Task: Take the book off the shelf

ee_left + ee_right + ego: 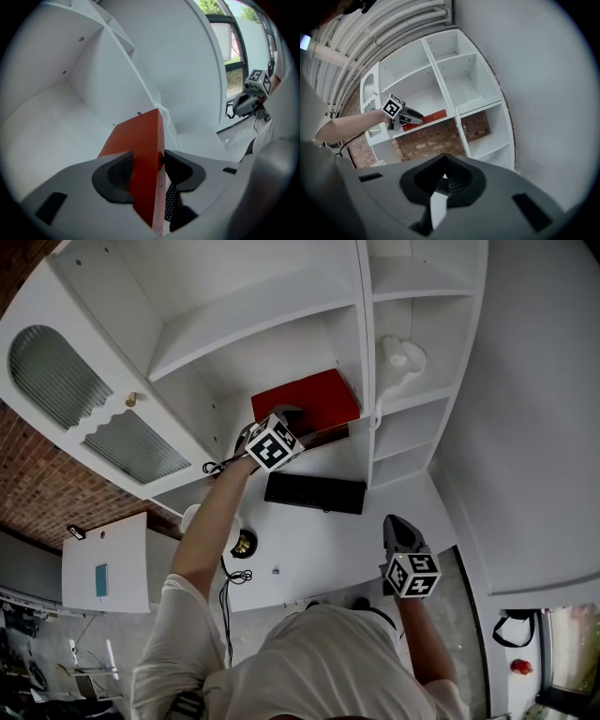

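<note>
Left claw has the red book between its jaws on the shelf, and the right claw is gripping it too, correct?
Not quite. The right claw is not on the red book: the right gripper view shows its jaws shut on nothing, away from the shelf. The left claw alone holds it.

The left tool [149, 169] squeezes the red book [140, 136] between its two dark pads [117, 174], inside the white shelf [51, 122].

The person wore a white short-sleeved shirt [328, 662]. Left tongs [147, 166] and right tongs [440, 180] were grey, black-padded, each with a black-and-white marker cube [273, 445].
</note>
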Demonstrator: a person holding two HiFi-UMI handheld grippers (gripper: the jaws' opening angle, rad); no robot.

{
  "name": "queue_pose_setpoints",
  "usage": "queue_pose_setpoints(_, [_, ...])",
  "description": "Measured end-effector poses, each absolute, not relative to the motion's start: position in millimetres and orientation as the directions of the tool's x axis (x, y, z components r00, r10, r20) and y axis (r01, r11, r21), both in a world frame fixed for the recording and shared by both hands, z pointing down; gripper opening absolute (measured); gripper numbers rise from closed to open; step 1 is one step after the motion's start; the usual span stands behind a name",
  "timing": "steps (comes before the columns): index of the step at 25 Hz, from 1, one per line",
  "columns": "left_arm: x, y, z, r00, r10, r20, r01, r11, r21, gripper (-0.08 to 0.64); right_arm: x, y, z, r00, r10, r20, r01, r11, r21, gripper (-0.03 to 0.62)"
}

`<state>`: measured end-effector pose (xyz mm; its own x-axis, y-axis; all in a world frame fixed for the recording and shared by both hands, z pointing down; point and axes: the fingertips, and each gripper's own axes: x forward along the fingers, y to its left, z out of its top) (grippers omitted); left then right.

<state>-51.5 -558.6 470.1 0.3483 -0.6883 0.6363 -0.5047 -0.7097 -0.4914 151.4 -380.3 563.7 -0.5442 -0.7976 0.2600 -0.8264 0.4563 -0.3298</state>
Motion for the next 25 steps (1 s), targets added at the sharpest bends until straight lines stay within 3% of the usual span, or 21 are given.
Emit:
queue_pose_setpoints(10, [-46.6, -546.7, 473.9, 0.32, -0.707, 0.63, -0.48, -0.695, -0.536, 0.227, 157.9, -386.2, 565.7, -0.557, -0.789, 0.261, -0.817, 0.465, -0.34, 0.003])
queue_pose_setpoints(14, [-45.5, -545.3, 479.4, 0.265, -0.748, 0.608, -0.431, -0.656, -0.62, 0.253, 161.6, -389.7, 567.8, -0.558, -0.786, 0.266, -0.816, 0.461, -0.349, 0.003])
queue_pose_setpoints(25, [-47.6, -555.8, 490.6, 0.014, -0.95, 0.313, -0.261, -0.306, -0.916, 0.252, 172.0, -396.2, 578.0, -0.578, -0.765, 0.284, -0.803, 0.469, -0.369, 0.003])
